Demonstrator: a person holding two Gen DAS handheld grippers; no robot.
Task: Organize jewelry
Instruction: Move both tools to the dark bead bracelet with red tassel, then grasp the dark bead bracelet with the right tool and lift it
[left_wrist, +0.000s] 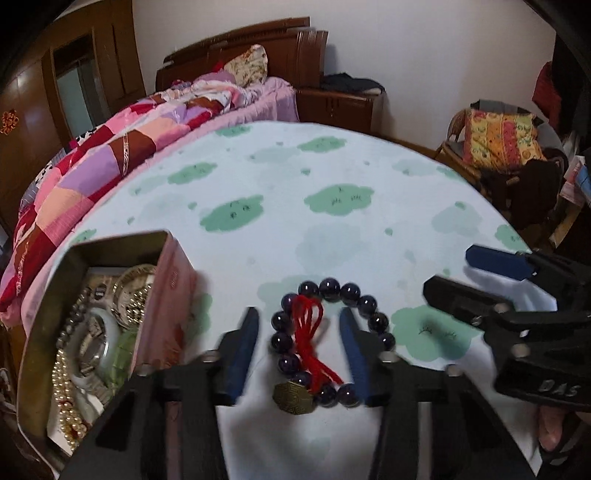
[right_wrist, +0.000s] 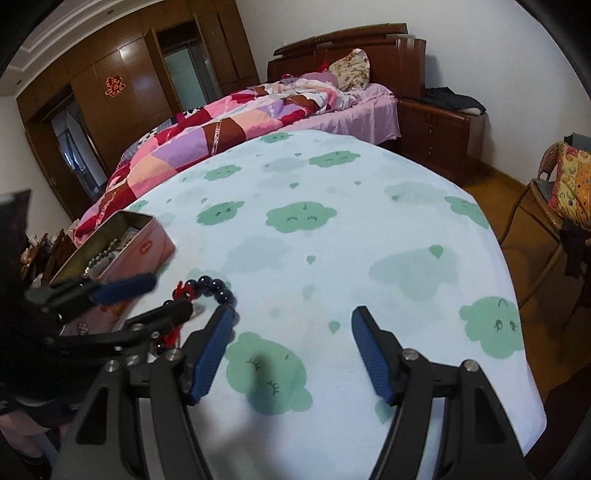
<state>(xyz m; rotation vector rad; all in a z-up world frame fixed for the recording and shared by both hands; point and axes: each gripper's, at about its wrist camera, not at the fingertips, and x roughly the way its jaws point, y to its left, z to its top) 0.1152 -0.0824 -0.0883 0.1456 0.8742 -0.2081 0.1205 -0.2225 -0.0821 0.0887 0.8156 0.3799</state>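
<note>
Slippage is my main worry here: the dark bead bracelet lies flat on the cloud-print tablecloth, and my left gripper hangs over it with its jaws spread, one blue pad outside the ring on the left, the other over its right side, nothing clamped yet. If I close on round beads alone they could roll out of the pads, and the red cord or the brass charm could snag a fingertip and drag the whole loop sideways. The pink tin sits just to the left, already crowded with pearls, a jade bangle and a watch, so a careless drop might catch its rim or spill over the wall. My right gripper is released too, over bare cloth just right of the bracelet, close enough that the two tools could knock together. Readable writing is scant: "DAS" on the right gripper's body in the left view; the tin's side lettering is too blurred to read.
</note>
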